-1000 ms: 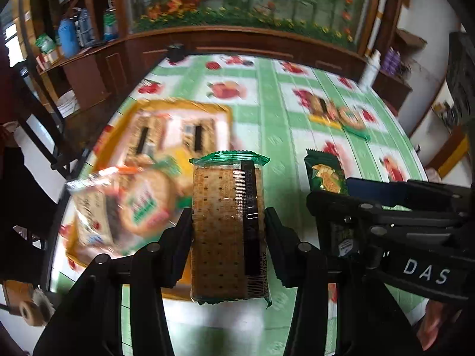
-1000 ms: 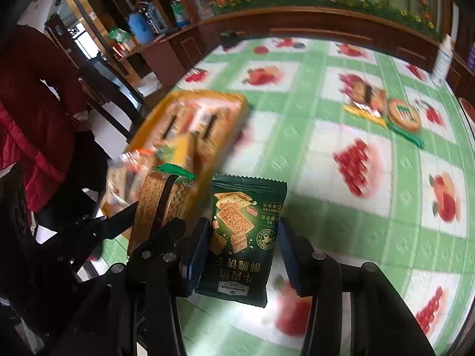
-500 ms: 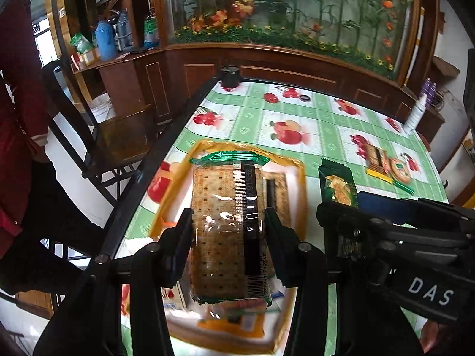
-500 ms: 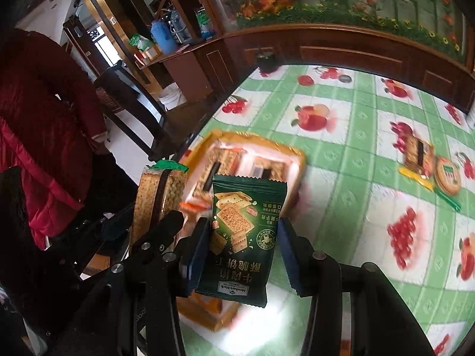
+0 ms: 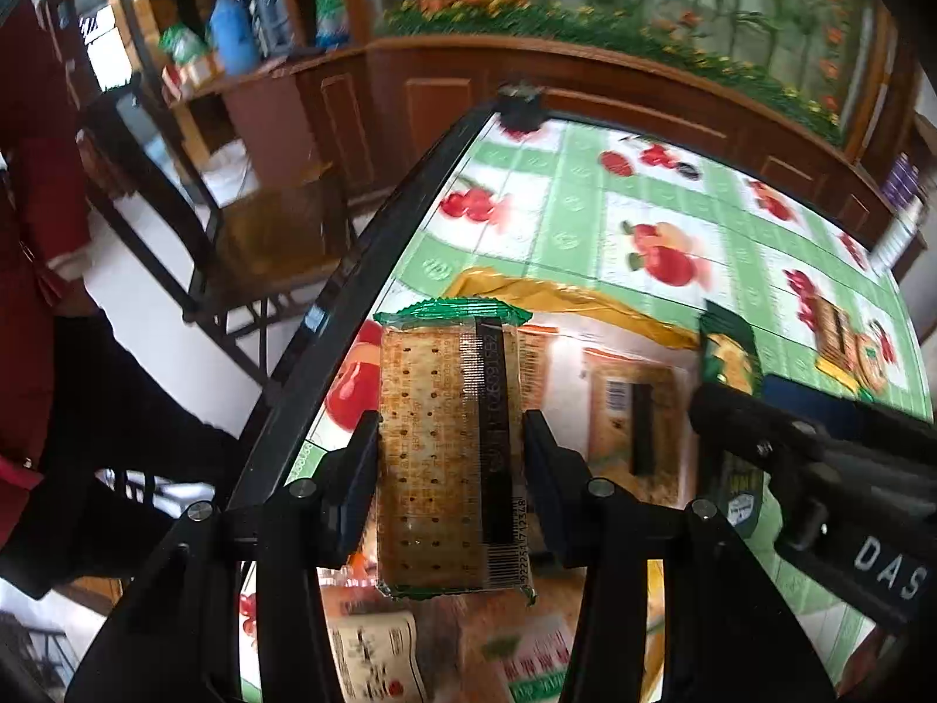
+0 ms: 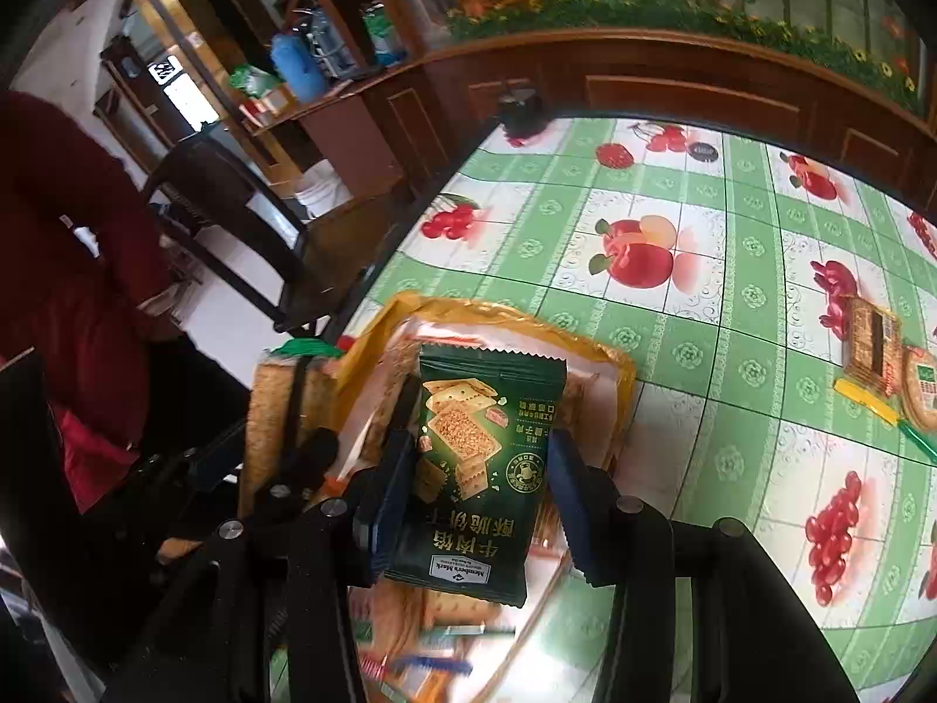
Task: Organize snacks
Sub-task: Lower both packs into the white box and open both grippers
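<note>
Both grippers had travelled over the yellow tray (image 6: 623, 366); left gripper (image 5: 450, 468) clamped the cracker pack (image 5: 448, 439), right gripper (image 6: 477, 486) the green biscuit pouch (image 6: 480, 468). Lowering before release seemed wise.

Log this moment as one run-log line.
left gripper: shut on clear cracker pack | right gripper: shut on dark green cracker pouch | both over yellow tray | not released

Daylight enters from a window (image 6: 175, 94) at ten o'clock, blown out white; the tablecloth (image 6: 703, 304) is evenly bright, shadows soft; fisheye bending curves every edge, corners black; motion blur smears the left wrist view, especially its lower half.
</note>
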Demonstrator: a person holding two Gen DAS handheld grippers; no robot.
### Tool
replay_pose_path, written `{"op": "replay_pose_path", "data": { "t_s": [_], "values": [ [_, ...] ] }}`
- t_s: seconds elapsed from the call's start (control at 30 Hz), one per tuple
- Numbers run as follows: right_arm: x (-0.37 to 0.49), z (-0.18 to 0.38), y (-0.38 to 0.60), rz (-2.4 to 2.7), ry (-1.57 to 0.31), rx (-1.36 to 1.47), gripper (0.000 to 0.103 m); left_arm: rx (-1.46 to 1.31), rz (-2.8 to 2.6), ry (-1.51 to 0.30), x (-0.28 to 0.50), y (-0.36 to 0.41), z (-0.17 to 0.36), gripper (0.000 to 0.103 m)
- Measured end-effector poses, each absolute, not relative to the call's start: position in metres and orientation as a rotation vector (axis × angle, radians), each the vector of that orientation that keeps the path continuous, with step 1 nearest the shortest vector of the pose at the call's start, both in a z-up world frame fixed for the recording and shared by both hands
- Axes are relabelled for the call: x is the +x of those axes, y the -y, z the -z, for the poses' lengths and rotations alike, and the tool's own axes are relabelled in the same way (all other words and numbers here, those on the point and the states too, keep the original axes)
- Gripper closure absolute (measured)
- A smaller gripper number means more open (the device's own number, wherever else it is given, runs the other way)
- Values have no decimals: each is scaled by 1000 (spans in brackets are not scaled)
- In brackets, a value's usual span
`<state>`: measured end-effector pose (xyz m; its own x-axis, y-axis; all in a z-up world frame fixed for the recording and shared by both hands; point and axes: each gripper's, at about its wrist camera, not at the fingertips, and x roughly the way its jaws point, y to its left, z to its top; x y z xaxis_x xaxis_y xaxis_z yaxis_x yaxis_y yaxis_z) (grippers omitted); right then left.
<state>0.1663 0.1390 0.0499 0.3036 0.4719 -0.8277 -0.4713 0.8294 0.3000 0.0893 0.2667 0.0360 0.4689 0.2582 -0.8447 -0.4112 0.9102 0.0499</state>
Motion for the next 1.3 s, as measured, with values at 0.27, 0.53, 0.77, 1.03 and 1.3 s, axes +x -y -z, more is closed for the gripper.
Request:
{"op": "replay_pose_path", "data": {
  "t_s": [0.27, 0.53, 0.77, 1.03, 1.3],
  "values": [
    [190, -20, -158, -596, -1133, -16, 55, -263, -411, -1082, 117, -288, -16, 57],
    [207, -2, -157, -576, -1173, 9, 53, -376, -335, -1174, 132, -296, 2, 57],
    [208, -1, -148, -572, -1191, 21, 52, -451, -318, -1191, 132, -300, -2, 56],
    [191, -9, -129, -584, -1184, 48, 52, -395, -354, -1135, 120, -282, -20, 56],
    [186, -16, -58, -509, -1163, 106, 52, -309, -298, -1058, 115, -219, -47, 56]
  ]
}}
